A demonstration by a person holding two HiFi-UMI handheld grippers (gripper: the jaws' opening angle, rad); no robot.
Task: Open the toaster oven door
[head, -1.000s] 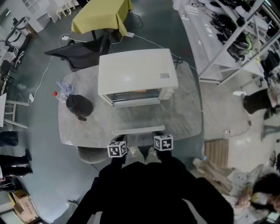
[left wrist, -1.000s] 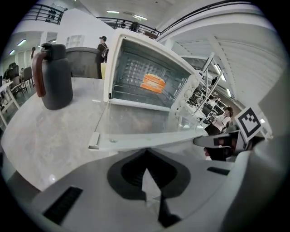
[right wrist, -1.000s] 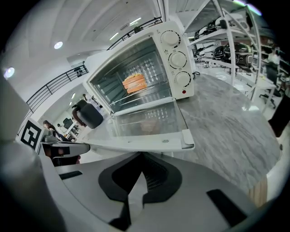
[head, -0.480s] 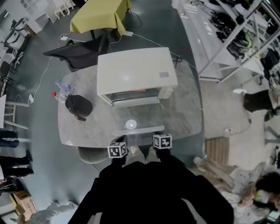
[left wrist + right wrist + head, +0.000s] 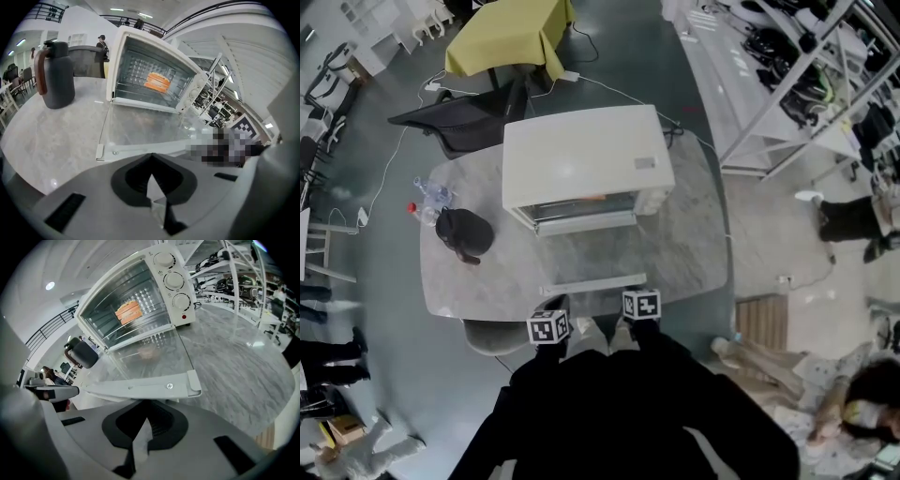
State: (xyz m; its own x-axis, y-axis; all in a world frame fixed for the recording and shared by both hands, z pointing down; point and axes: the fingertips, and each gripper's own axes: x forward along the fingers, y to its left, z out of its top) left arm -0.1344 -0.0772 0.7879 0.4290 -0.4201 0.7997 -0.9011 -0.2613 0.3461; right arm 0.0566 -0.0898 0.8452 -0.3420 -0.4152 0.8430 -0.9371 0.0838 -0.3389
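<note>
Nothing much has moved since a second ago: the oven point(image 5: 586, 155) door point(image 5: 586, 255) lies folded down on the table point(image 5: 694, 234), the left gripper point(image 5: 152, 187) and right gripper point(image 5: 143, 432) are near its front edge with jaws together and empty, so opening looks done and only backing away seems left.

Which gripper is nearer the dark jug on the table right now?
Left. The left gripper is by the left end of the open oven door, the dark jug ahead to its left. The right gripper is by the door's right end, farther off.

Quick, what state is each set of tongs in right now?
Left tongs: closed, holding nothing.
Right tongs: closed, holding nothing.
</note>
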